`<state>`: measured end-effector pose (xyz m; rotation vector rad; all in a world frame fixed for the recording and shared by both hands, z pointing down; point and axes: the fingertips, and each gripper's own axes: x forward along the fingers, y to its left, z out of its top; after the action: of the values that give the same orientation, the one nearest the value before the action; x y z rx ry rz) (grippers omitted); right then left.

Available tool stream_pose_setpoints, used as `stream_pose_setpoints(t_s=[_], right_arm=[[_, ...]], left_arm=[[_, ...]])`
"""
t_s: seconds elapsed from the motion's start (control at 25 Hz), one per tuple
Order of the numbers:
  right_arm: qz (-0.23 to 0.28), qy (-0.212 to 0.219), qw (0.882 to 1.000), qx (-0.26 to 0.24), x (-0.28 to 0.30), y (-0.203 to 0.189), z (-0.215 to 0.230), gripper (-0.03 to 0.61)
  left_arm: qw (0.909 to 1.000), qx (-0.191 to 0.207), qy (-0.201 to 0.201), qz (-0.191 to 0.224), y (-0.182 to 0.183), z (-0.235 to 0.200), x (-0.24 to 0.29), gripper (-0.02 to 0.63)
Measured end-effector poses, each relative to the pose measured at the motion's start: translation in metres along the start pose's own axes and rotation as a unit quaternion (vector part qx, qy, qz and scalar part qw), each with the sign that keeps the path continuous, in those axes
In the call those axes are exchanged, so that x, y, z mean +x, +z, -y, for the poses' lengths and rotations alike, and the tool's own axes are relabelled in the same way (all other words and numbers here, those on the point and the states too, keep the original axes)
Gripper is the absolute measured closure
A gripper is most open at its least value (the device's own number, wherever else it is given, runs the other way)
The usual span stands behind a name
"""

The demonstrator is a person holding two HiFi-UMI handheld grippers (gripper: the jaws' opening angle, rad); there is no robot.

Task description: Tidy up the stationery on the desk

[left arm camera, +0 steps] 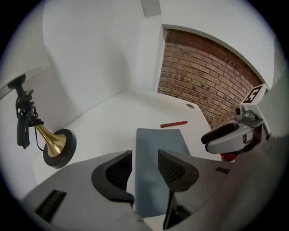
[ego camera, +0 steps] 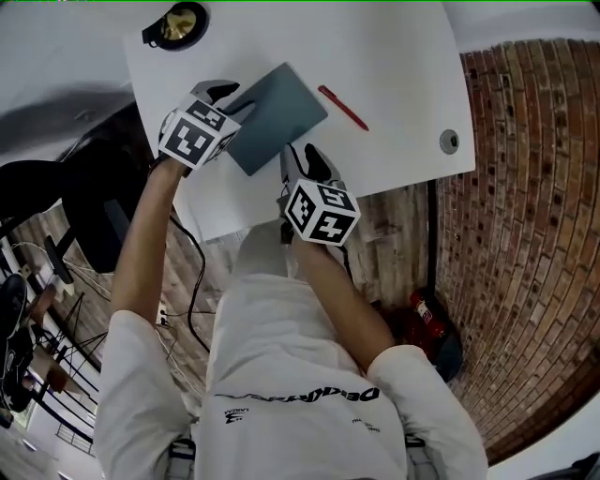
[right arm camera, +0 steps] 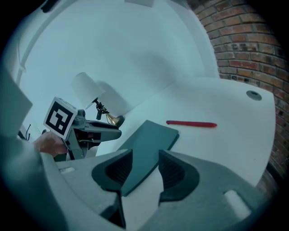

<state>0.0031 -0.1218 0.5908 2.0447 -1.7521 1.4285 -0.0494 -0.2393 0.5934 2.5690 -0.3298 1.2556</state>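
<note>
**Clerk:** First entry?

**Keeper:** Slate-blue flat rectangular notebook (ego camera: 281,112) (left arm camera: 158,153) (right arm camera: 146,142). It lies flat and askew on the white desk top (ego camera: 403,56), in the near left part.

**Clerk:** Second?

**Keeper:** Slim red pen (ego camera: 343,108) (left arm camera: 174,123) (right arm camera: 192,123). It lies flat on the desk, just right of the notebook and apart from it.

**Clerk:** The grippers?

**Keeper:** Left gripper (ego camera: 230,99) (left arm camera: 144,169), angled down at the notebook's left edge. Its jaws are spread wide. The cover shows in the gap, and the pads do not press on it. Right gripper (ego camera: 305,161) (right arm camera: 144,171), angled down at the notebook's near corner. Its jaws are likewise wide. That corner shows in the gap, and nothing is gripped.

**Clerk:** Remainder?

**Keeper:** Brass lamp stem on a round black base (ego camera: 178,23) (left arm camera: 56,146) (right arm camera: 112,118), at the desk's far left corner. Round grey cable grommet (ego camera: 450,141) (left arm camera: 189,106) (right arm camera: 254,95), by the desk's right edge and well apart from the pen. Red brick wall (ego camera: 525,187) (left arm camera: 203,76) to the right of the desk. Red fire extinguisher (ego camera: 427,314) on the floor, near and right of the desk.
</note>
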Motion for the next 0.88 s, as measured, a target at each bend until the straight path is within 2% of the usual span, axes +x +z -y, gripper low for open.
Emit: stream_pose_setpoints(t_s=[0.2,0.36,0.56,0.88], right_arm=[[-0.02,-0.013,1.0,0.019,0.02,-0.013,0.004,0.396],[-0.03,-0.022,0.999,0.03,0.031,-0.018,0.007,0.394],[-0.038,-0.033,0.998,0.036,0.038,-0.025,0.011,0.394],[-0.051,-0.048,0.996,0.054,0.05,-0.032,0.014,0.4]], left_arm=[[0.9987,-0.021,-0.028,-0.037,-0.018,-0.009,0.022,0.434],[0.9981,-0.009,-0.04,-0.046,-0.024,-0.008,0.031,0.434],[0.996,-0.019,-0.05,-0.072,-0.033,-0.006,0.043,0.434],[0.9868,-0.055,-0.104,-0.111,-0.039,0.001,0.053,0.436]])
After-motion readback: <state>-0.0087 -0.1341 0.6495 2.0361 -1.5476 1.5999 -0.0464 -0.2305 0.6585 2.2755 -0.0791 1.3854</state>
